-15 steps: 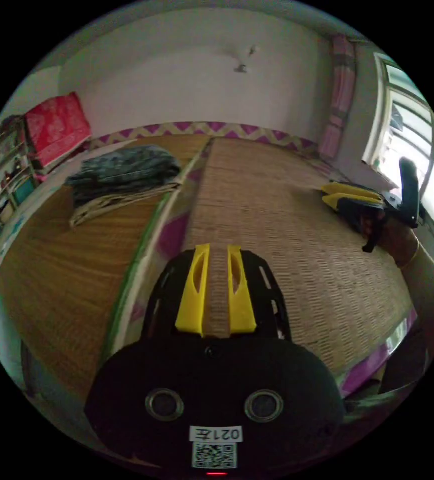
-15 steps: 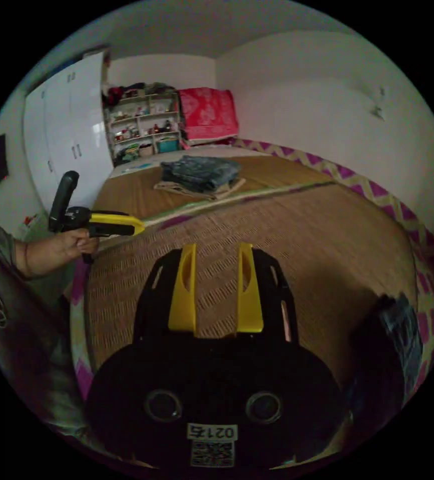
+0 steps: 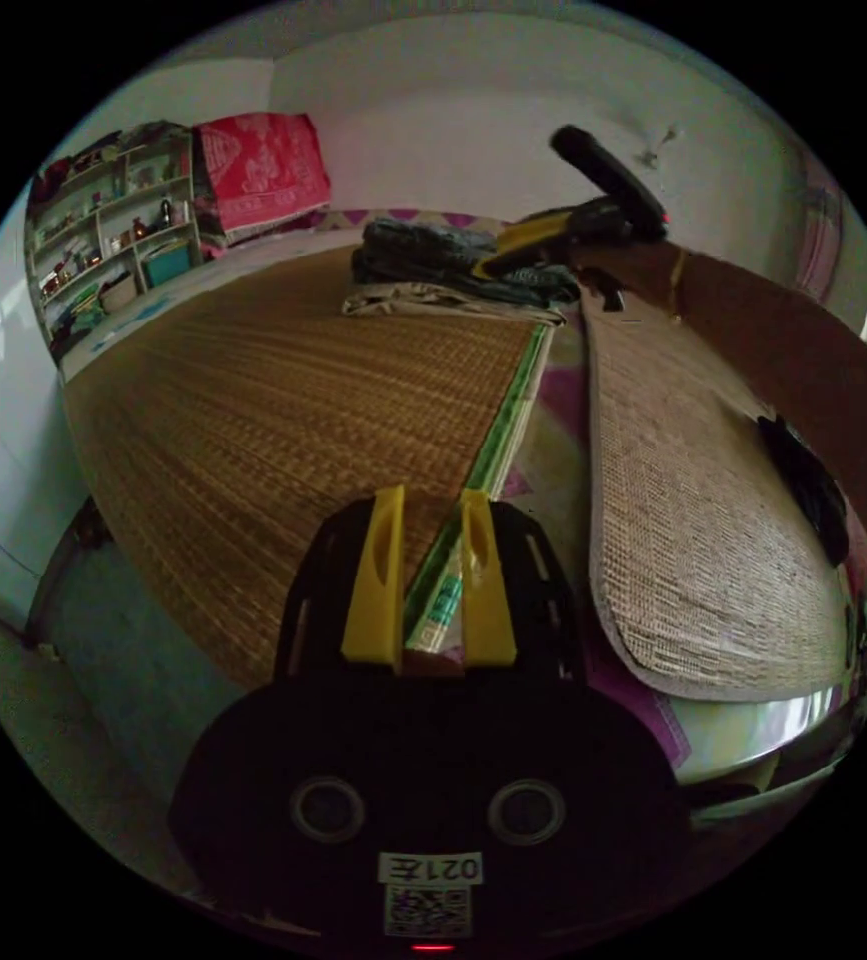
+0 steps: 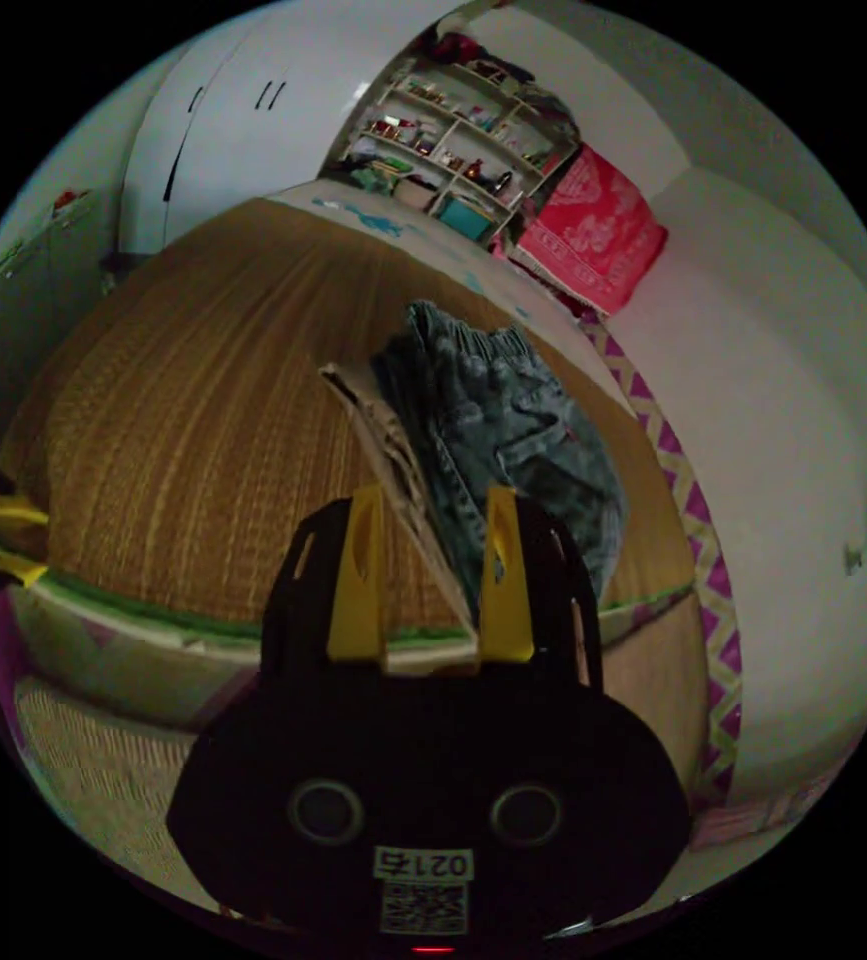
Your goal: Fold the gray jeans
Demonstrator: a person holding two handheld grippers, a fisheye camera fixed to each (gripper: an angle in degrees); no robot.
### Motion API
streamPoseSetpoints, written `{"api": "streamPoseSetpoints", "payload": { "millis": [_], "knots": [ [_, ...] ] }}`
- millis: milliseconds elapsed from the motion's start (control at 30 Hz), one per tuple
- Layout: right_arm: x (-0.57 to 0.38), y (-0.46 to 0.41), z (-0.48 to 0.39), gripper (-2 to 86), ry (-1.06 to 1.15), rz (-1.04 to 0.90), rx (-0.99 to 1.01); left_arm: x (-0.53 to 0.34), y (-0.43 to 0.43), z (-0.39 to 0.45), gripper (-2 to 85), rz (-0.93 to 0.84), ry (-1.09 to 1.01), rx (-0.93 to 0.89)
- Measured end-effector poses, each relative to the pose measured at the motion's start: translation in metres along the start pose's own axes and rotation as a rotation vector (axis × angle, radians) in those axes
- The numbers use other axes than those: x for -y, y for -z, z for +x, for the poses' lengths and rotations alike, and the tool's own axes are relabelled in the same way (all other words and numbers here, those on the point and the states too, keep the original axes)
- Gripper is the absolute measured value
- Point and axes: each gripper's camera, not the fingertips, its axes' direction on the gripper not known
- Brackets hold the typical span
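The gray jeans (image 4: 498, 420) lie bunched on top of a beige folded garment (image 4: 383, 440), both resting on the woven mat (image 4: 173, 400) of the bed, near the wall with the zigzag border. In the right gripper view the right tongs (image 4: 431, 575) hang just short of this pile, jaws parted with a clear gap and nothing between them. In the left gripper view the left tongs (image 3: 430, 575) are also parted and empty, well apart from the clothes, over the mat's green edge strip (image 3: 493, 450); there the right tongs (image 3: 518, 240) show in front of the jeans (image 3: 433, 250), though whether they touch cloth is hard to tell. The main risk, as I judge it, is a grab that catches the beige garment along with the denim, since its edge sits just beside the jeans and pokes out nearest the jaws. A pinch on a loose bunched layer alone could also let the jeans unravel or drag the stack across the mat.
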Motion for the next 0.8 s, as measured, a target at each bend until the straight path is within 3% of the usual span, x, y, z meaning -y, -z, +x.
{"api": "streamPoseSetpoints", "payload": {
  "millis": [233,400,667,800],
  "knots": [
    [0.093,-0.097,-0.048,14.1,0.080,-0.061,-0.101,-0.011,0.020,-0.026,7.9,0.008,0.021,-0.077],
    [0.110,-0.134,-0.068,9.2,0.078,-0.101,-0.166,-0.033,0.035,-0.004,5.6,0.092,-0.118,0.089],
    [0.116,-0.089,0.001,5.9,-0.311,-0.052,0.082,-0.043,0.059,-0.023,5.0,0.087,-0.074,0.027],
    [0.097,-0.030,0.049,5.6,-0.412,-0.010,0.087,-0.048,0.068,-0.025,5.1,0.087,-0.074,0.025]
  ]
}}
